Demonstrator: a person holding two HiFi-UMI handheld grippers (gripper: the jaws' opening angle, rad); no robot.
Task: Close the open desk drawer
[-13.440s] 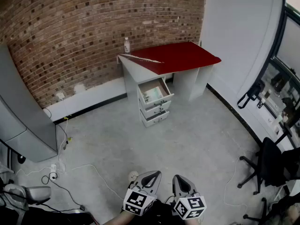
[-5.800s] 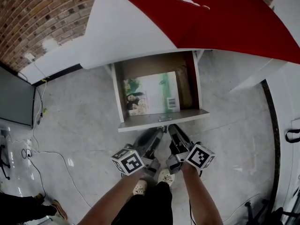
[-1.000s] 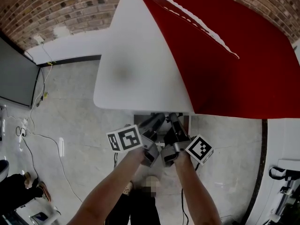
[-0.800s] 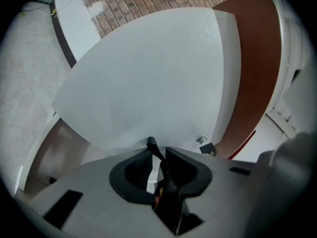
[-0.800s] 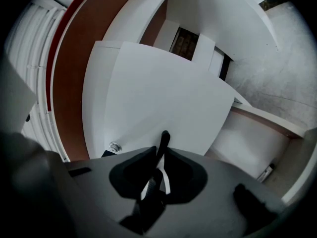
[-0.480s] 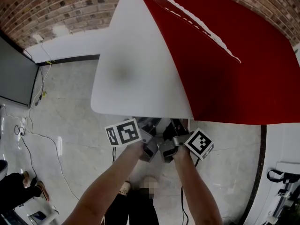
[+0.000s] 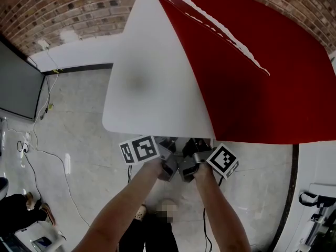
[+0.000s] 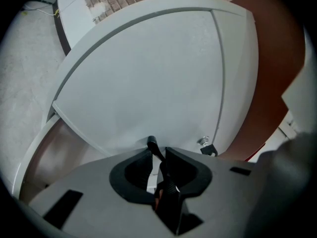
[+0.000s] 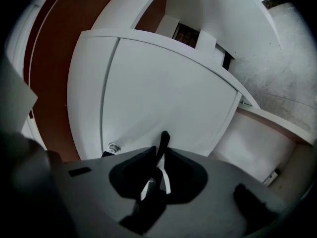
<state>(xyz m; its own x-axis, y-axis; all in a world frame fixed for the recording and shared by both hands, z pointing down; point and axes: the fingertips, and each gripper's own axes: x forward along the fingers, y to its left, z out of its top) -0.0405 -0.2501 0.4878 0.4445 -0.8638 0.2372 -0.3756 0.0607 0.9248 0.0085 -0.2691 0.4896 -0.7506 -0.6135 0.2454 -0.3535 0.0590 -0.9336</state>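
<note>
From the head view the desk top, red with a white corner, hides the drawer. Both grippers reach under its front edge side by side: my left gripper and my right gripper. In the left gripper view the white drawer front fills the picture, and the left gripper has its tips against it, jaws together with nothing in them. In the right gripper view the same drawer front stands just ahead of the right gripper, also shut and empty. A small metal knob sits between the two grippers.
A brick wall runs behind the desk. A dark grey cabinet stands at the left, with cables on the concrete floor. At the far right edge is a white wall beside a dark strip.
Both grippers have slid a little forward under the desk's edge. The sliver of drawer seen below the edge a second ago is now covered by the desk top.
</note>
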